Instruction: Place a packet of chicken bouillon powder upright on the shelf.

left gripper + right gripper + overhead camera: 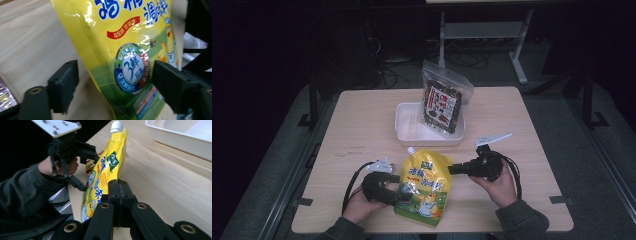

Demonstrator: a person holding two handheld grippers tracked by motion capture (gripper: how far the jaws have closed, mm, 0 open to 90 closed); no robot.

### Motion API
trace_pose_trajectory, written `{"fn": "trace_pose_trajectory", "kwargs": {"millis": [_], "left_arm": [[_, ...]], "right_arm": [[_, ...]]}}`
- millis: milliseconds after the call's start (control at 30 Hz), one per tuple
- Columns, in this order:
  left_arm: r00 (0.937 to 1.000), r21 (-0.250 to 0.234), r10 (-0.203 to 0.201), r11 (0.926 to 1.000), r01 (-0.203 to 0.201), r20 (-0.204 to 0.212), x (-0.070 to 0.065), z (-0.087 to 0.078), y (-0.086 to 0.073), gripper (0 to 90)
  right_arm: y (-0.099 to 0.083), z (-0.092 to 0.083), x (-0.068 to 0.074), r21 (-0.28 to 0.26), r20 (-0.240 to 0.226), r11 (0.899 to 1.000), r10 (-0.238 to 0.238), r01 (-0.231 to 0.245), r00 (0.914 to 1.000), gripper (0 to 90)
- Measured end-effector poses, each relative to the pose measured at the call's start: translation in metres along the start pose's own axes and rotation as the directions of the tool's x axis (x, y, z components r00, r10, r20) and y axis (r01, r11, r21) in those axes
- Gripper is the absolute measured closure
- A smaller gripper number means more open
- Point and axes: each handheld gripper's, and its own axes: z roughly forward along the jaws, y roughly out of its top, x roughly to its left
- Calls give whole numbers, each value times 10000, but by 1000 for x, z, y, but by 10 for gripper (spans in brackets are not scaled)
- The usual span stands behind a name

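Observation:
A yellow spouted pouch (424, 187) with a white cap stands tilted near the table's front edge. My right gripper (453, 169) comes in from the right and is shut on the pouch's side edge; in the right gripper view its jaws (119, 185) meet flat on the pouch (110, 162). My left gripper (398, 188) is at the pouch's left side. In the left gripper view it (112, 82) stands open, the pouch's lower part (130, 67) lies between its jaws, and the left jaw is clear of the pouch. The right gripper view also shows the left gripper (87, 171).
A white tray (409, 135) sits mid-table with a clear bag of dark snacks (444, 102) leaning in it. A shiny reddish packet (6, 97) lies on the wood by the left gripper. Bare tabletop (357, 125) lies to the left and right of the tray.

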Motion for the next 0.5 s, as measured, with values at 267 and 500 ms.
{"fn": "trace_pose_trajectory", "kwargs": {"millis": [267, 500], "left_arm": [[9942, -356, -347, 9986, 385, 1020, 5, -3, 0, 397], [9905, -606, -518, 9964, 599, 1276, 8, -9, -1, 500]], "right_arm": [[1, -3, 4, -142, -347, 9996, -266, 262, 9990, 897], [2, -5, 9, -241, -511, 9986, -484, 473, 9975, 897]]}}
